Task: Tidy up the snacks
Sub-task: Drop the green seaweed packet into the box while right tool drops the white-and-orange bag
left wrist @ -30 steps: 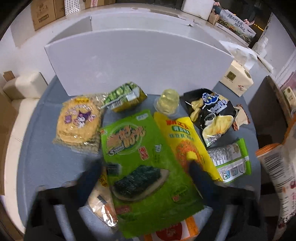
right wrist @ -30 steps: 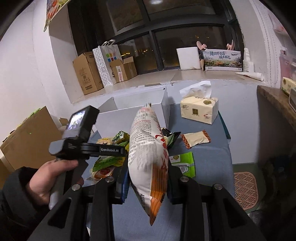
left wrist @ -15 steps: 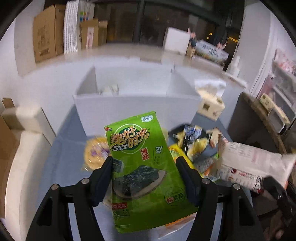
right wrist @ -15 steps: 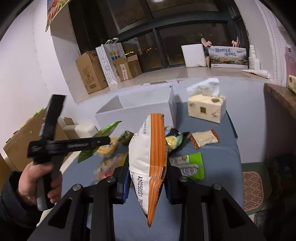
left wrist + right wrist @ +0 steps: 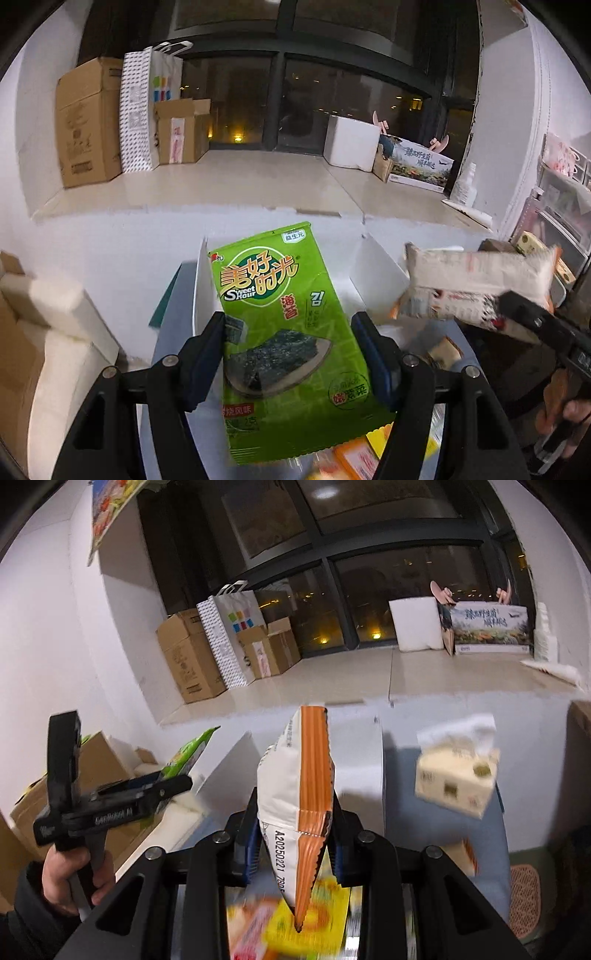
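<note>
green seaweed pack [image 5: 284, 332] clamped in left gripper [image 5: 291, 354], above white box [image 5: 201, 291].

- The left black two-finger gripper [image 5: 290, 354] is raised, its jaws clamped on the two side edges of a green flat seaweed snack packet [image 5: 284, 332], which stands upright between the blue-lined pads [image 5: 207, 354].
- In the right wrist view, a bare left hand [image 5: 74, 871] in a dark sleeve grips that tool's handle from below.
- The right black two-finger gripper [image 5: 293, 845] is closed on a white-and-orange puffed snack bag [image 5: 295, 786], held edge-on and upright.
- The right hand [image 5: 561, 417] shows only partly at the frame edge.
</note>
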A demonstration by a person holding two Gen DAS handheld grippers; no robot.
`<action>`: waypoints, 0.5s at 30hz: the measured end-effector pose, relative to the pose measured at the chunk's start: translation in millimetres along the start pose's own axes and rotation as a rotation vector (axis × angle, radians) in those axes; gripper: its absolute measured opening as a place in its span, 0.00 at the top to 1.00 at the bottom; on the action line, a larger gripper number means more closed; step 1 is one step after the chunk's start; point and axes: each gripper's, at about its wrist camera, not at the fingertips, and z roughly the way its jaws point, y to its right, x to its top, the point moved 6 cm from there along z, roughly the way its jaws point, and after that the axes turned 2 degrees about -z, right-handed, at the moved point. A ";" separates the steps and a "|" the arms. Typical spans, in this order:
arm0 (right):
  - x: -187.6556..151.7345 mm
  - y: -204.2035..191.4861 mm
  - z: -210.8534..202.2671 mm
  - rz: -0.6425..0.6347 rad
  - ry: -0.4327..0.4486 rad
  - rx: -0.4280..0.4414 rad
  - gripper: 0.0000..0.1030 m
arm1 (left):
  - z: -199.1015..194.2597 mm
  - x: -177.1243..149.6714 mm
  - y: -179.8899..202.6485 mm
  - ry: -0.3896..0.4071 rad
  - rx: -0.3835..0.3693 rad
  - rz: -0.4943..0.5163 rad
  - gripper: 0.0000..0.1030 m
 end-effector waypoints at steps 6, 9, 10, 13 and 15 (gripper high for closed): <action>32.8 16.6 88.5 -0.026 -0.114 -0.075 0.69 | 77.5 23.3 -4.3 -0.111 0.026 0.048 0.29; 33.2 22.1 126.8 -0.071 -0.175 -0.132 0.69 | 117.8 18.3 -8.0 -0.180 0.058 0.050 0.29; 32.1 24.0 139.7 -0.076 -0.197 -0.139 0.69 | 126.0 16.0 -8.8 -0.191 0.074 0.056 0.28; 25.1 32.4 162.8 -0.058 -0.254 -0.150 0.62 | 154.1 4.9 -15.1 -0.255 0.120 0.061 0.13; 19.0 37.4 174.2 -0.064 -0.293 -0.192 0.23 | 161.9 -3.8 -18.0 -0.287 0.127 0.057 0.01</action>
